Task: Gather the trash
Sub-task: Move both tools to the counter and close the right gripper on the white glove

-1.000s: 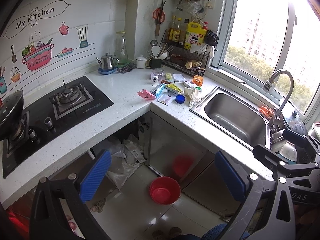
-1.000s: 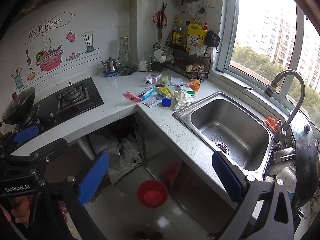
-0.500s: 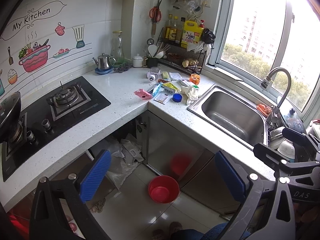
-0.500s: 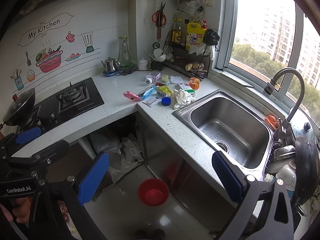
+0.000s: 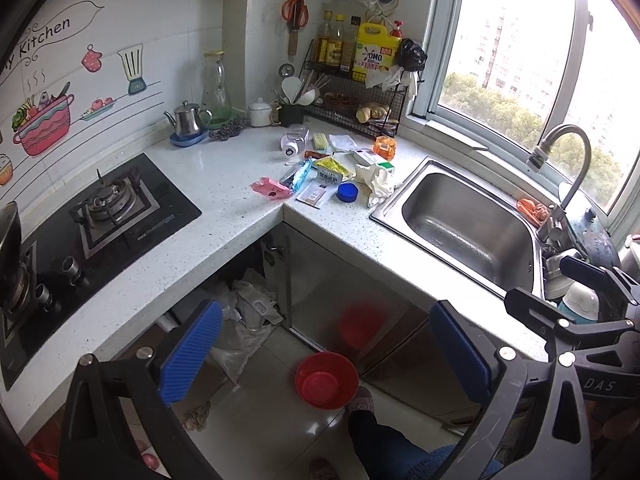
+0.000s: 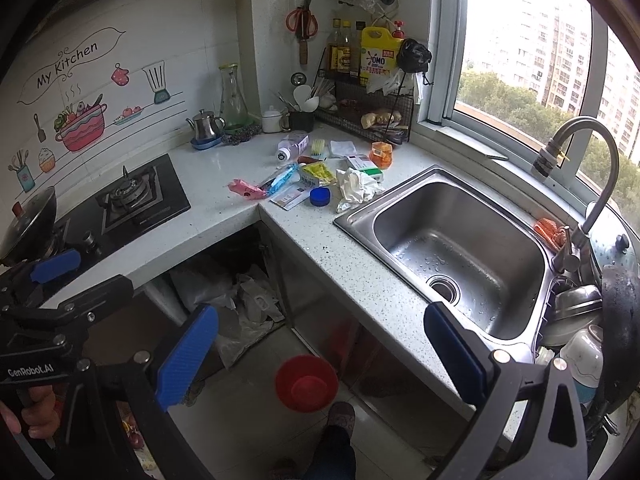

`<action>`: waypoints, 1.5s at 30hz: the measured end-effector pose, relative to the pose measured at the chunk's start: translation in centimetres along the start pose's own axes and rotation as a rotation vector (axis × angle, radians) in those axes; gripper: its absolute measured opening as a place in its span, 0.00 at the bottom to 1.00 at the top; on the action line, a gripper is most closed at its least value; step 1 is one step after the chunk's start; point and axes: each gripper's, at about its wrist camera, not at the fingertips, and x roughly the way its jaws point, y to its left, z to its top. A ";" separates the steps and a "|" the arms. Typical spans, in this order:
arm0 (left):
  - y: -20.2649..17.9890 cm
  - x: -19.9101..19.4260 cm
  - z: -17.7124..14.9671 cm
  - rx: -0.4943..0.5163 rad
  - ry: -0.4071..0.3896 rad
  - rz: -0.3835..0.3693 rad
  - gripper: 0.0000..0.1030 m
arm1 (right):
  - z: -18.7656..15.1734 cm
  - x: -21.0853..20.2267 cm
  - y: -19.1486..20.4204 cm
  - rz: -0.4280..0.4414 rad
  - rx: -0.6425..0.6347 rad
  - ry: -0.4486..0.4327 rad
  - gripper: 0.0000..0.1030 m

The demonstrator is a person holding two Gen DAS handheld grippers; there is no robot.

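White speckled counter [image 5: 224,216] wraps the kitchen corner, and the trash lies clustered at the inner bend, between the stove [image 5: 100,216] and the sink [image 6: 460,248]: a pink wrapper [image 5: 270,189], a blue wrapper [image 5: 302,174], a yellow packet [image 5: 331,166], a blue cap [image 5: 347,193] and crumpled white paper [image 6: 354,188]. Both hand-held grippers hang released and empty, well apart from the litter: the left hand-held gripper [image 5: 326,354] and the right hand-held gripper [image 6: 320,352]. Only the right wrist view shows the sink drain [image 6: 444,288] and a hand [image 6: 28,416] gripping the left tool. A red basin [image 5: 326,380] sits on the floor. Print on the packets is too small to read.
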 end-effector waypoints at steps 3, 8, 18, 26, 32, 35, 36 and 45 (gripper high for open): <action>-0.3 2.2 1.4 0.004 0.019 0.020 1.00 | 1.2 2.2 -0.3 0.013 -0.002 0.019 1.00; -0.1 6.3 5.0 -0.028 0.045 0.023 1.00 | 4.7 6.6 -1.2 0.041 -0.031 0.054 1.00; -1.0 15.6 13.0 -0.088 0.103 0.055 1.00 | 12.7 15.4 -4.5 0.094 -0.106 0.121 1.00; -2.3 24.9 16.7 -0.096 0.208 0.034 1.00 | 17.2 23.4 -7.0 0.122 -0.140 0.210 1.00; -1.5 31.2 18.3 -0.161 0.276 0.041 1.00 | 18.7 29.7 -7.9 0.132 -0.156 0.300 1.00; -1.1 34.0 18.5 -0.184 0.305 0.054 1.00 | 18.7 32.7 -8.3 0.154 -0.148 0.348 1.00; -1.1 34.6 18.4 -0.183 0.317 0.052 1.00 | 18.7 33.6 -8.4 0.168 -0.142 0.367 1.00; -1.1 38.7 18.0 -0.182 0.380 0.070 1.00 | 17.9 39.0 -8.4 0.192 -0.201 0.442 0.99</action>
